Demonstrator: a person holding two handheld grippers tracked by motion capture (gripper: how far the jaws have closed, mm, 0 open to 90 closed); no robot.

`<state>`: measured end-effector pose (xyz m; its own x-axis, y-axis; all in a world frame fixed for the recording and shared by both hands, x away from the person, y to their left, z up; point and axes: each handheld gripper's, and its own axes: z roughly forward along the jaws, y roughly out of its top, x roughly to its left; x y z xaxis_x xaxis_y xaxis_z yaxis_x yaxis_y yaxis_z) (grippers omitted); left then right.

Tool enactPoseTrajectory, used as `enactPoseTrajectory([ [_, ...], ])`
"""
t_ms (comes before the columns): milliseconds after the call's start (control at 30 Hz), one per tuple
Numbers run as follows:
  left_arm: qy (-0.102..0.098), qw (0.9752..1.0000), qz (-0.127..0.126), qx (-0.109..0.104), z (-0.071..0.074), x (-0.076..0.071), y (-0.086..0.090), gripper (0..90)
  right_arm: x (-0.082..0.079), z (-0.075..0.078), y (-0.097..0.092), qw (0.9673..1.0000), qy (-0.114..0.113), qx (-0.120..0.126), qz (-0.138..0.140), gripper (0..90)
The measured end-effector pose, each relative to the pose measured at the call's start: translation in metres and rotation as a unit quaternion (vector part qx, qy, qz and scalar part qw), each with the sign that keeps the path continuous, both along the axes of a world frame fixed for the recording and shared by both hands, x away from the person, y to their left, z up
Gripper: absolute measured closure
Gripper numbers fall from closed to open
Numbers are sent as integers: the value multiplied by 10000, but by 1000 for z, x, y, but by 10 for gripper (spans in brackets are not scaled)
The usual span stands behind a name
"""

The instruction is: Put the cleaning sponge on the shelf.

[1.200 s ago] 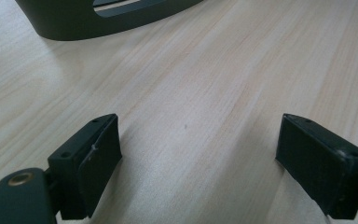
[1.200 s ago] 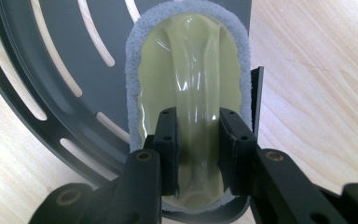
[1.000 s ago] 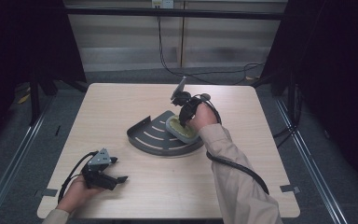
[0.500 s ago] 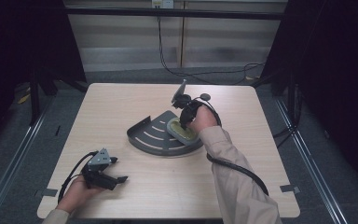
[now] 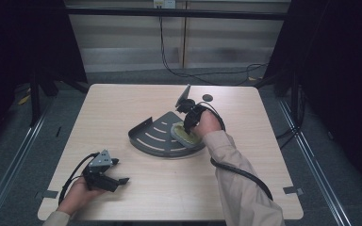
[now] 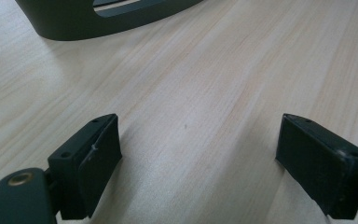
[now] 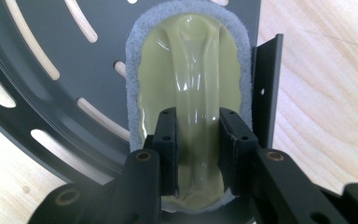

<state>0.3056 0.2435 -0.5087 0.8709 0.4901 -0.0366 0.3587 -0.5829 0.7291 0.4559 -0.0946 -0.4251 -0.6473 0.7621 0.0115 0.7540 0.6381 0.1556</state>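
Yellow-green sponge [image 7: 191, 93] with pale foam rim lies in dark slotted fan-shaped tray [image 5: 155, 136], at tray's right side beside upright wall, near table [image 5: 122, 108] centre. Right gripper [image 7: 196, 140] points down over it, jaws pinching raised central ridge of sponge. Left gripper [image 5: 104, 170] rests near table's front-left corner, well apart from tray, jaws spread wide over bare wood. Small dark disc [image 5: 207, 97] sits on table beyond tray.

Lab, dark curtains [image 5: 23, 42], wooden table [image 5: 122, 108]
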Motion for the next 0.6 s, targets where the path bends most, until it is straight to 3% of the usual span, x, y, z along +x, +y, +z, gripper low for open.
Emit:
enactPoseTrajectory([
  [600,2,10000,3,-9,0,0,0,132,-1,-2,0,10000,26,-22,-55,697],
])
